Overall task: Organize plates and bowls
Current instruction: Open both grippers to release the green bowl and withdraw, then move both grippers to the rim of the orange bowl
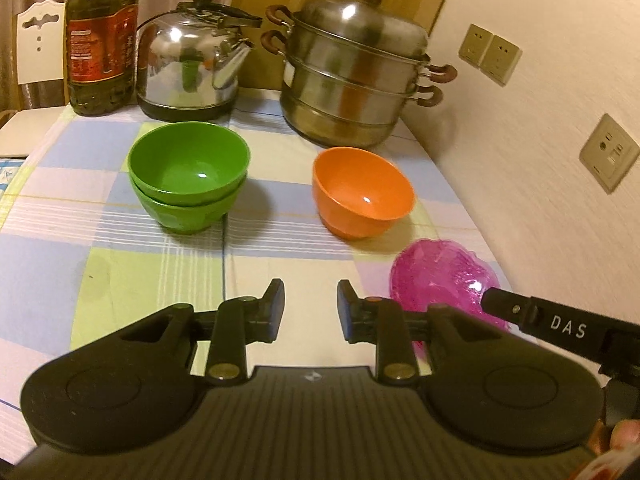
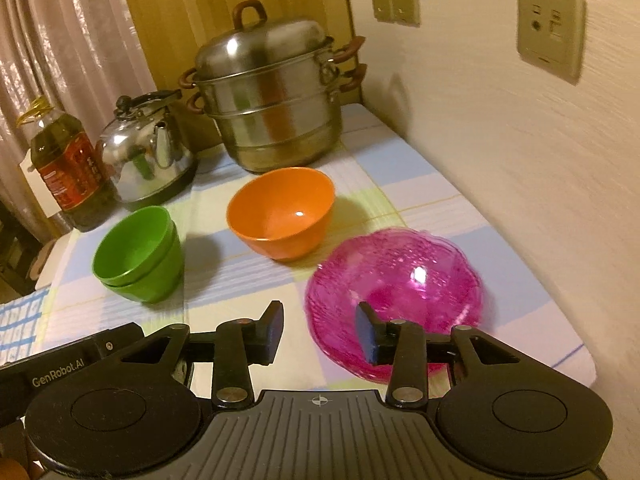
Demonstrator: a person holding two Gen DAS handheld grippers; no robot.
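Right claw (image 2: 319, 330), fingers apart, one finger over pink glass bowl (image 2: 394, 284) near table's (image 2: 404, 196) wall edge; left claw (image 1: 311, 309) also parted, empty; orange bowl (image 2: 281, 212) mid-table, two stacked green bowls (image 2: 138, 254) farther left

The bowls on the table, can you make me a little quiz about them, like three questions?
1. True or false: the green bowls are stacked, one inside the other.
2. Which dish lies nearest the right hand-held gripper? A) the orange bowl B) the pink glass dish C) the kettle
3. Fill in: the left hand-held gripper has its jaws ____ and holds nothing.

Key
1. True.
2. B; one finger of the right hand-held gripper reaches over its rim.
3. Open.
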